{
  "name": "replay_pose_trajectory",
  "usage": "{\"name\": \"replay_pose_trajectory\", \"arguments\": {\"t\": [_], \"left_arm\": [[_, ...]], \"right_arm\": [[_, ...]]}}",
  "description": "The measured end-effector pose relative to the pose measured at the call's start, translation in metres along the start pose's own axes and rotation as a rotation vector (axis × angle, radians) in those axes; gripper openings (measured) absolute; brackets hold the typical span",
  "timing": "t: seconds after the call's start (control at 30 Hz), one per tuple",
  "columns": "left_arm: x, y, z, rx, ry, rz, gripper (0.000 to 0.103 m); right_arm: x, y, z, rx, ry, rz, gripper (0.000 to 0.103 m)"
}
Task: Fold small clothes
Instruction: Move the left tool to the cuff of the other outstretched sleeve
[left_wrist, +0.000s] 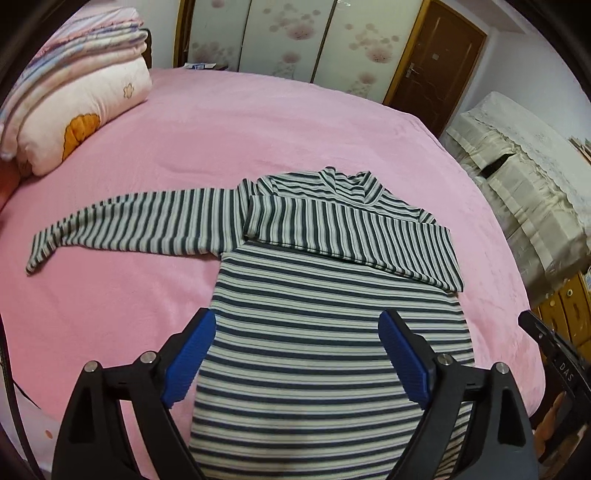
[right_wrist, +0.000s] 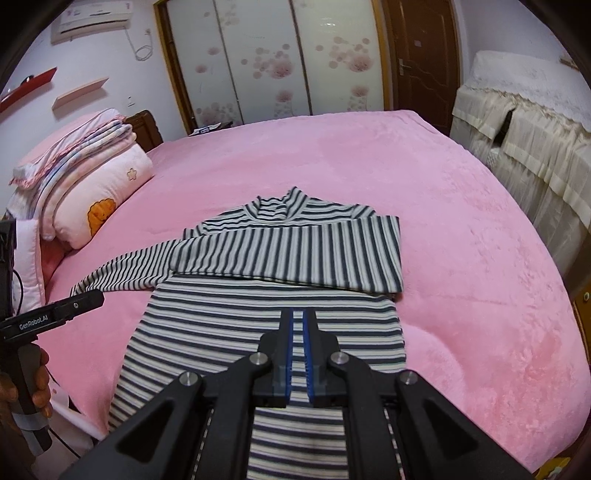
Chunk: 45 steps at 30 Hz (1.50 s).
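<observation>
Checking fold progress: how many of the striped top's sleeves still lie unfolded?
1: the left sleeve stretches out over the pink bedspread; the other sleeve is folded across the chest.

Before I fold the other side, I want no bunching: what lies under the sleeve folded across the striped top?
Under the folded striped sleeve lies the chest of the grey-and-white striped knit top. Any creases beneath are covered.

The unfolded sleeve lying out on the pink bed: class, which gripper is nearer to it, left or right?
Left. The left gripper hangs open over the shirt's body, on the side of the unfolded sleeve. The right gripper, jaws shut, sits further toward the folded side.
</observation>
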<state>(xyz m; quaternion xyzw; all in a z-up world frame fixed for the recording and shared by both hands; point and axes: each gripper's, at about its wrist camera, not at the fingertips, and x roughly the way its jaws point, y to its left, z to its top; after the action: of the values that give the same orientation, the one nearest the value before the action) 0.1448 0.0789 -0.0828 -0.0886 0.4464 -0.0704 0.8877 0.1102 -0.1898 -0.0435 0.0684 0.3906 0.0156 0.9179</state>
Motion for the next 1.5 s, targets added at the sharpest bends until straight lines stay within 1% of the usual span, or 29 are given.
{"name": "replay_pose_trajectory", "arguments": {"t": [0.07,0.13,0.2,0.23,0.37,0.4,0.43,0.5,0.57,0.63,0.67,0.7,0.77,0.9,0.93,1.0,1.07,1.1,1.17,1.2,1.23,1.3,1.33,1.4,1.5], "left_arm": [[-0.007,0.0,0.0,0.012,-0.01,0.006,0.091],[-0.013,0.002,0.0,0.023,-0.023,0.015,0.092],[-0.019,0.006,0.001,0.03,-0.032,0.028,0.092],[-0.024,0.009,0.002,0.032,-0.038,0.038,0.092],[-0.038,0.023,0.005,0.014,-0.051,0.04,0.093],[-0.041,0.027,0.006,0.003,-0.053,0.033,0.095],[-0.047,0.034,0.007,-0.015,-0.056,0.021,0.099],[-0.055,0.046,0.009,-0.047,-0.066,-0.007,0.102],[-0.061,0.058,0.009,-0.074,-0.087,-0.049,0.102],[-0.066,0.073,0.011,-0.111,-0.096,-0.071,0.102],[-0.068,0.083,0.012,-0.13,-0.105,-0.07,0.102],[-0.069,0.09,0.014,-0.138,-0.109,-0.055,0.102],[-0.069,0.109,0.019,-0.141,-0.11,0.012,0.102],[-0.072,0.16,0.03,-0.148,-0.123,0.118,0.102],[-0.073,0.18,0.034,-0.158,-0.12,0.146,0.102],[-0.071,0.212,0.04,-0.179,-0.109,0.179,0.102],[-0.064,0.252,0.045,-0.221,-0.082,0.205,0.102],[-0.06,0.277,0.048,-0.257,-0.068,0.222,0.099],[-0.051,0.313,0.049,-0.314,-0.04,0.226,0.094],[-0.045,0.333,0.05,-0.353,-0.028,0.226,0.088],[-0.037,0.353,0.051,-0.39,-0.012,0.229,0.085],[-0.021,0.381,0.052,-0.439,0.015,0.231,0.081],[-0.008,0.397,0.052,-0.468,0.034,0.229,0.078],[0.01,0.416,0.052,-0.488,0.07,0.232,0.076],[0.043,0.442,0.052,-0.493,0.13,0.28,0.069]], "right_arm": [[-0.005,0.009,0.001,-0.015,-0.004,0.003,0.009],[-0.009,0.016,0.002,-0.026,-0.012,0.002,0.019],[-0.013,0.024,0.003,-0.036,-0.023,0.0,0.025],[-0.015,0.029,0.004,-0.041,-0.028,0.001,0.026],[-0.02,0.047,0.008,-0.064,-0.039,0.016,0.027],[-0.022,0.051,0.009,-0.073,-0.042,0.018,0.027],[-0.023,0.057,0.01,-0.083,-0.045,0.021,0.027],[-0.024,0.069,0.011,-0.103,-0.052,0.026,0.027],[-0.024,0.082,0.013,-0.128,-0.055,0.032,0.027],[-0.021,0.096,0.014,-0.153,-0.052,0.046,0.027],[-0.02,0.101,0.014,-0.163,-0.049,0.049,0.027],[-0.018,0.108,0.015,-0.177,-0.047,0.053,0.027],[-0.014,0.125,0.016,-0.212,-0.047,0.058,0.027],[-0.003,0.154,0.02,-0.272,-0.048,0.067,0.027],[0.001,0.163,0.022,-0.288,-0.047,0.075,0.027],[0.012,0.182,0.028,-0.318,-0.045,0.087,0.027],[0.023,0.197,0.034,-0.338,-0.042,0.1,0.027],[0.031,0.207,0.038,-0.348,-0.04,0.108,0.027],[0.045,0.228,0.045,-0.361,-0.04,0.132,0.027],[0.055,0.24,0.049,-0.368,-0.041,0.144,0.027],[0.062,0.249,0.052,-0.374,-0.038,0.149,0.027],[0.079,0.268,0.054,-0.379,-0.027,0.165,0.027],[0.088,0.277,0.055,-0.379,-0.014,0.175,0.027],[0.1,0.291,0.054,-0.383,0.009,0.201,0.027],[0.114,0.308,0.045,-0.418,0.027,0.218,0.027]]}}
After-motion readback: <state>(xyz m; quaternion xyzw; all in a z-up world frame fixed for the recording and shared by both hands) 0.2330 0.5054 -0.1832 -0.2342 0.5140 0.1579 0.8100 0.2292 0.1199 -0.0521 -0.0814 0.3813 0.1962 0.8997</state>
